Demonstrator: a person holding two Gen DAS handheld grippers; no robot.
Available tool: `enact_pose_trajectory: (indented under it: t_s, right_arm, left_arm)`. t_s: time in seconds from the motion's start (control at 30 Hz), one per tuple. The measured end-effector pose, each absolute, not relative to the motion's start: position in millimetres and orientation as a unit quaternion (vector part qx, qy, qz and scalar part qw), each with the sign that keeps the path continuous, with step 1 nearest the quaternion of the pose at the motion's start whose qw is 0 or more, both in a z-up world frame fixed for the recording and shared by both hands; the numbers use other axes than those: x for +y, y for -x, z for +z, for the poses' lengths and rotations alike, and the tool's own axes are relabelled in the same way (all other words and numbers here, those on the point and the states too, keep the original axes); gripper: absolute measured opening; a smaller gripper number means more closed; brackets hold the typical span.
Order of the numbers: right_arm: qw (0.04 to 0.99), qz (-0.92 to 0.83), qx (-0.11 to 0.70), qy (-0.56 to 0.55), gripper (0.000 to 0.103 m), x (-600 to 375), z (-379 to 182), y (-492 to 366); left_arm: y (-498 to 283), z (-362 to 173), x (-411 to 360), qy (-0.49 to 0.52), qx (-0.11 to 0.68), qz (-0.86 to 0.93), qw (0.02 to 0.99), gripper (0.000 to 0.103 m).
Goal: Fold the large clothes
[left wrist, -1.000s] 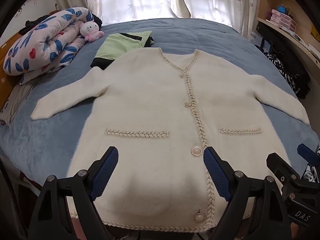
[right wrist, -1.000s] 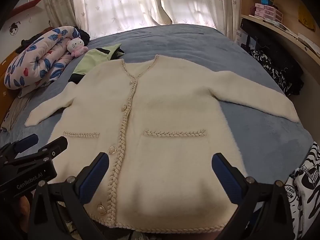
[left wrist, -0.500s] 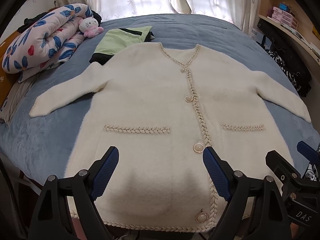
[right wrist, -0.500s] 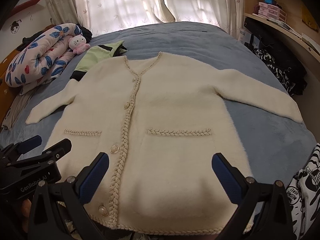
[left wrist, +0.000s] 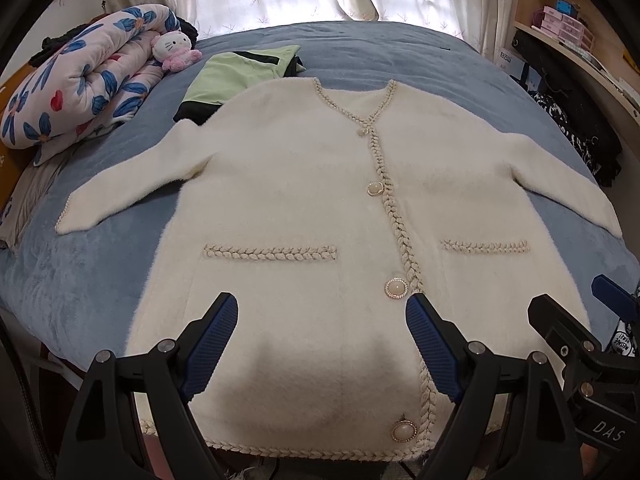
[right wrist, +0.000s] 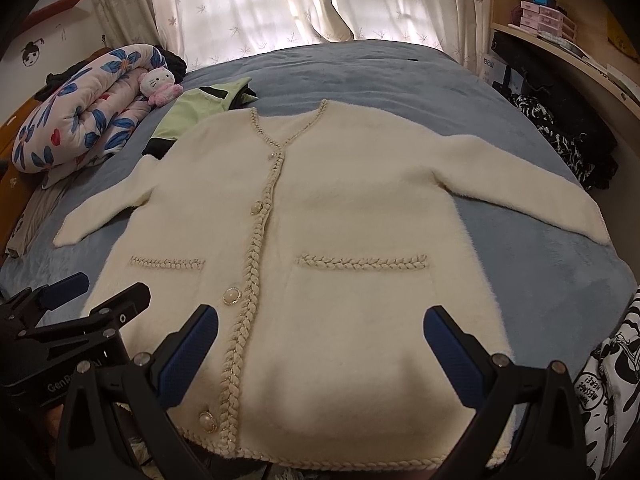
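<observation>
The fluffy cream button-front cardigan (left wrist: 304, 208) lies flat on the blue bed (left wrist: 80, 280), unfolded. Both the left gripper (left wrist: 320, 340) and right gripper (right wrist: 320, 348) hover spread, empty — a shallow pinch could slip off the plush — or snag its braided trim (left wrist: 400, 232).

Both my wrist cameras look steeply down from the bed's (left wrist: 280, 52) foot, side by side, sharing the spread cardigan (left wrist: 300, 200).
</observation>
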State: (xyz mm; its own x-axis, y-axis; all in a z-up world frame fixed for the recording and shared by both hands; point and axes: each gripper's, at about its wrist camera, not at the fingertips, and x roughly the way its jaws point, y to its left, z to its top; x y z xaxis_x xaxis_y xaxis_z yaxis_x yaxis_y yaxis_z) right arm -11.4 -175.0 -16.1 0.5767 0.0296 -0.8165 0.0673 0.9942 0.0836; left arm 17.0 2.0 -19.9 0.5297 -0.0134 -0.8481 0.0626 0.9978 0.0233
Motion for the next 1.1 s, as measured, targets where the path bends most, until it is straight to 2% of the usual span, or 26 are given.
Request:
enact_pose_trajectory:
  t_s: [1.1]
  right_arm:
    - [0.885, -0.009, 0.463, -0.054, 0.103, -172.8, -16.1, 10.9]
  left_arm:
    - [-21.8, -25.3, -0.8, -0.020, 0.496, -0.023, 0.868, 0.085]
